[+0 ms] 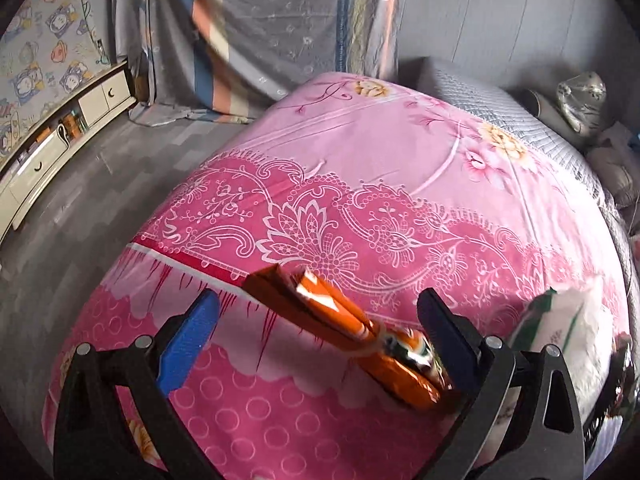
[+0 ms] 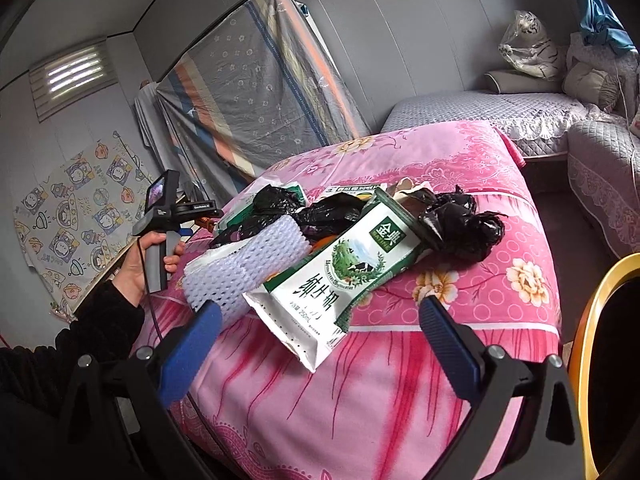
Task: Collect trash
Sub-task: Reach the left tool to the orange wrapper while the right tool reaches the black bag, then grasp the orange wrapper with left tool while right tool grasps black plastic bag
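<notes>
In the left wrist view my left gripper (image 1: pixel 318 312) is open over the pink bedspread (image 1: pixel 360 184). An orange snack wrapper (image 1: pixel 352 320) lies between its jaws, close to the right finger (image 1: pixel 444 328). A white and green pack (image 1: pixel 560 320) lies to the right. In the right wrist view my right gripper (image 2: pixel 320 320) is open in front of a trash pile: a green and white milk carton (image 2: pixel 340 268), a white foam net (image 2: pixel 248 264) and black plastic bags (image 2: pixel 456 220). The carton's near end lies between the jaws. The left gripper's handle (image 2: pixel 160 240) shows in a hand at left.
The bed stands in a small room. A low cabinet (image 1: pixel 60 140) runs along the left wall. A draped striped sheet (image 2: pixel 260 92) hangs behind the bed. A grey quilted sofa (image 2: pixel 520 112) with cushions is at the right. A yellow rim (image 2: pixel 592 320) is at the right edge.
</notes>
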Demonstrator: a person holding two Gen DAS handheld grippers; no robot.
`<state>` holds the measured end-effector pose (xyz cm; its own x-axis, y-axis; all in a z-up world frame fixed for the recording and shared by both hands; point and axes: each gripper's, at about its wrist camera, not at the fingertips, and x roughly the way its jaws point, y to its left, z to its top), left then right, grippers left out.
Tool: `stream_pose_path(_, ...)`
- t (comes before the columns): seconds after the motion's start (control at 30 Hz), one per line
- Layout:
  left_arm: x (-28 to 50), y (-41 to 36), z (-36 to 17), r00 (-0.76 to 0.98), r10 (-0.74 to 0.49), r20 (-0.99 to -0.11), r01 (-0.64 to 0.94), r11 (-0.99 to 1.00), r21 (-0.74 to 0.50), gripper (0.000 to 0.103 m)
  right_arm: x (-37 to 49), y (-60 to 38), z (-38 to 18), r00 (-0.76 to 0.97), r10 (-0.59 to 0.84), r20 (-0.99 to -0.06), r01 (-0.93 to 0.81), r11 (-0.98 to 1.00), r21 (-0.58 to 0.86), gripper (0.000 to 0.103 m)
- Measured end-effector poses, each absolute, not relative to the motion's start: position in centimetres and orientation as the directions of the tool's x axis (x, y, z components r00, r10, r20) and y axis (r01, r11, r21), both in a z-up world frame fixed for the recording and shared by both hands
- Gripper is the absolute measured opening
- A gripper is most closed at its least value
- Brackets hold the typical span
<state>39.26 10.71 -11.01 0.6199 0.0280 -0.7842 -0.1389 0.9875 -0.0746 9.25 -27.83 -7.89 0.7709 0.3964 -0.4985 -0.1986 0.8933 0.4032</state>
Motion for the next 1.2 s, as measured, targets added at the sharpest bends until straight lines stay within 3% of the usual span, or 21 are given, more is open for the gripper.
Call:
stream_pose_path(0.07,39.7,10.7,-11.3,0.614,0.024,-0.789,-0.136,0.988,-0.076,0.053,9.2,-28.0,-7.8,0.771,0.4,-0.495,-0.2,0.891,0.408,0.095)
stream_pose_path(0.17,40.0,10.7,-11.5,0.61,-0.003,-0.792,-0.139,0.984,-0.111,0.035,9.5,-28.5,-7.9,0.758,0.431,-0.49,-0.205,0.87,0.448,0.095)
stream_pose_path(0.3,38.6,10.8,-10.2,0.663,-0.042,-0.747,-0.115,0.981,-0.157,0.02,10.0,-29.2,-7.4,0.736,0.503,-0.454,-0.228,0.815,0.532,0.095)
stream_pose_path(0.43,36.6,10.9,-8.1,0.718,-0.074,-0.692,-0.065,0.983,-0.173,0.016,11.1,-30.0,-6.9,0.697,0.545,-0.465,-0.231,0.786,0.574,0.095)
stream_pose_path(0.6,35.8,11.8,-7.7,0.729,-0.11,-0.675,-0.026,0.982,-0.188,0.014,12.7,-32.2,-5.9,0.74,0.366,-0.565,-0.104,0.892,0.441,0.095)
stream_pose_path(0.73,34.8,12.6,-7.4,0.755,-0.158,-0.637,0.015,0.974,-0.224,0.014,12.4,-33.2,-5.4,0.74,0.421,-0.524,-0.124,0.852,0.509,0.095)
stream_pose_path(1.2,29.6,13.1,-3.4,0.836,-0.286,-0.469,0.148,0.939,-0.31,0.012,14.5,-34.7,-6.5,0.726,0.271,-0.632,-0.038,0.933,0.358,0.095)
